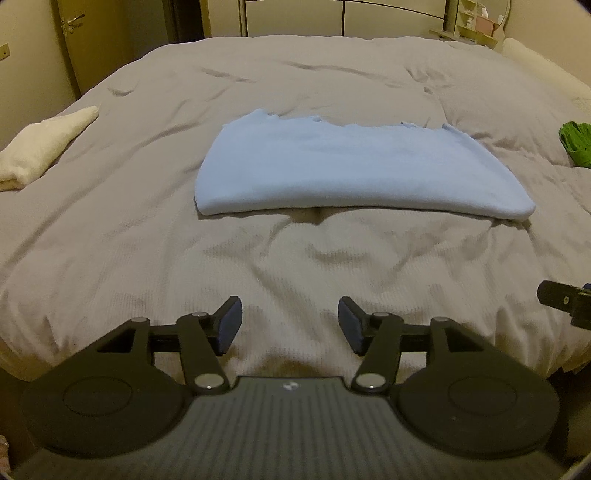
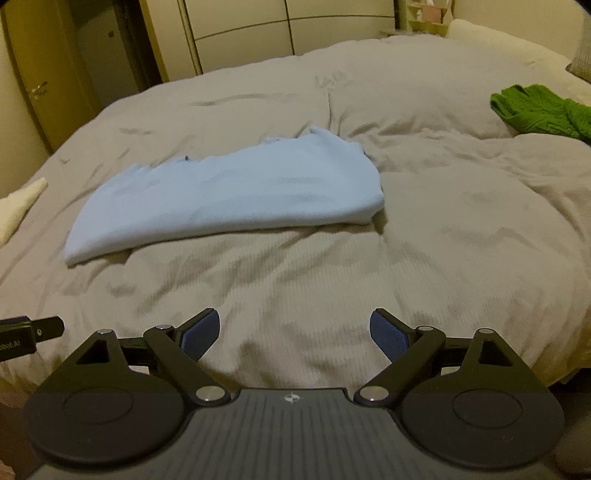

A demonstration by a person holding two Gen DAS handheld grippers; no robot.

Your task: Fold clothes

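A light blue garment (image 1: 354, 170) lies folded into a wide flat band across the middle of the grey bed cover (image 1: 184, 240); in the right wrist view the same blue garment (image 2: 229, 195) sits left of centre. My left gripper (image 1: 290, 325) hovers over the near part of the cover, well short of the garment, open with nothing between its blue pads. My right gripper (image 2: 295, 332) stands open wider, also empty, over the bare cover in front of the garment. Each gripper's tip shows at the edge of the other's view.
A folded cream cloth (image 1: 40, 147) lies at the left side of the bed. A green knitted garment (image 2: 543, 110) lies crumpled at the right side. Behind the bed stand a pale wardrobe (image 2: 277, 33) and a door (image 1: 74, 48). The bed's front edge runs just under both grippers.
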